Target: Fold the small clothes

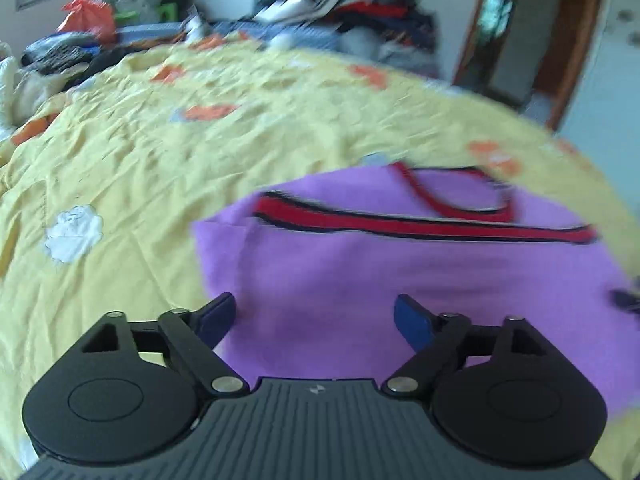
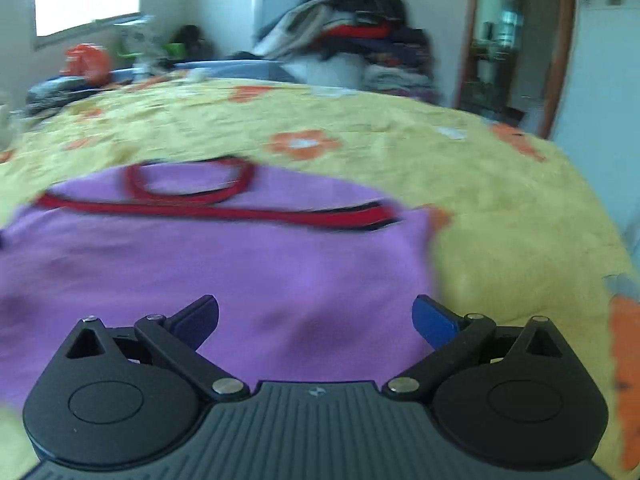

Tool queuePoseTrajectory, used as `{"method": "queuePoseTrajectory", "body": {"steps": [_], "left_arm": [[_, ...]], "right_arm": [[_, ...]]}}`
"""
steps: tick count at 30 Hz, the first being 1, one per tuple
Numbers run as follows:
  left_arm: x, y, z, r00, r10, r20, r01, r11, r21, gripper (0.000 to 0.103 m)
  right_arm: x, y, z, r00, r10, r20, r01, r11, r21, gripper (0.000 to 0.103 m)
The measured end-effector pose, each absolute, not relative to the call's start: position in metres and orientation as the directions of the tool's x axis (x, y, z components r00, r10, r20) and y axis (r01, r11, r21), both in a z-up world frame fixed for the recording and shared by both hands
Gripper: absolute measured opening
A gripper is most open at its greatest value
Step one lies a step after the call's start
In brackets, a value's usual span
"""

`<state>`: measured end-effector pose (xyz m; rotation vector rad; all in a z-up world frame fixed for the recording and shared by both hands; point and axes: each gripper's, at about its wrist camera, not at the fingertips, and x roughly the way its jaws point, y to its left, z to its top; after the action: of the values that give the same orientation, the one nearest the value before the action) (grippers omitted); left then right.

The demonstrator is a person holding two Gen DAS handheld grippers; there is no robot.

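A small purple garment (image 1: pixel 400 276) with red and dark trim (image 1: pixel 400 226) lies spread on the yellow bedspread (image 1: pixel 200 140). My left gripper (image 1: pixel 316 318) hovers over its near left part, jaws wide apart, nothing between its blue pads (image 1: pixel 414 322). In the right wrist view the same purple garment (image 2: pixel 240 264) fills the left and middle, its red-trimmed neck opening (image 2: pixel 188 180) at the far end. My right gripper (image 2: pixel 316 320) stands open above the near right part of the garment, holding nothing. Both views are blurred by motion.
The bedspread (image 2: pixel 500 220) has orange flower prints and a white patch (image 1: pixel 74 232). A tall pile of clothes (image 2: pixel 360 40) sits beyond the bed's far side. An orange bag (image 1: pixel 90 16) lies far left under a window. A doorway (image 2: pixel 504 36) opens at far right.
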<state>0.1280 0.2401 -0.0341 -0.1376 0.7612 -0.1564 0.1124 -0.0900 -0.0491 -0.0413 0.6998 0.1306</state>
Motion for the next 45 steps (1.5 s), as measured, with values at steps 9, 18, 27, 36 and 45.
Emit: {"method": "queuePoseTrajectory", "body": {"steps": [9, 18, 27, 36, 45], "left_arm": [[0.076, 0.203, -0.084, 0.701, -0.128, -0.702, 0.160, 0.987, -0.020, 0.096], [0.057, 0.191, -0.082, 0.676, -0.147, -0.722, 0.208, 0.978, -0.004, 0.100], [0.057, 0.202, -0.039, 0.696, -0.170, -0.697, 0.215, 0.976, -0.025, 0.097], [0.228, 0.202, -0.069, 0.633, -0.004, -0.774, 0.064, 0.997, 0.047, 0.093], [0.193, 0.243, -0.042, 0.697, -0.064, -0.714, -0.003, 0.996, -0.091, 0.098]], "right_arm": [[0.074, -0.090, -0.082, 0.693, 0.168, -0.701, -0.231, 0.973, 0.006, 0.103], [0.049, -0.093, -0.081, 0.684, 0.141, -0.716, -0.202, 0.979, 0.000, 0.103], [0.072, -0.103, -0.042, 0.735, 0.131, -0.666, -0.178, 0.984, -0.004, 0.103], [0.226, -0.109, -0.074, 0.663, 0.060, -0.747, -0.107, 0.994, -0.015, 0.103], [0.180, -0.116, -0.053, 0.687, 0.153, -0.711, -0.126, 0.988, 0.091, 0.103]]}}
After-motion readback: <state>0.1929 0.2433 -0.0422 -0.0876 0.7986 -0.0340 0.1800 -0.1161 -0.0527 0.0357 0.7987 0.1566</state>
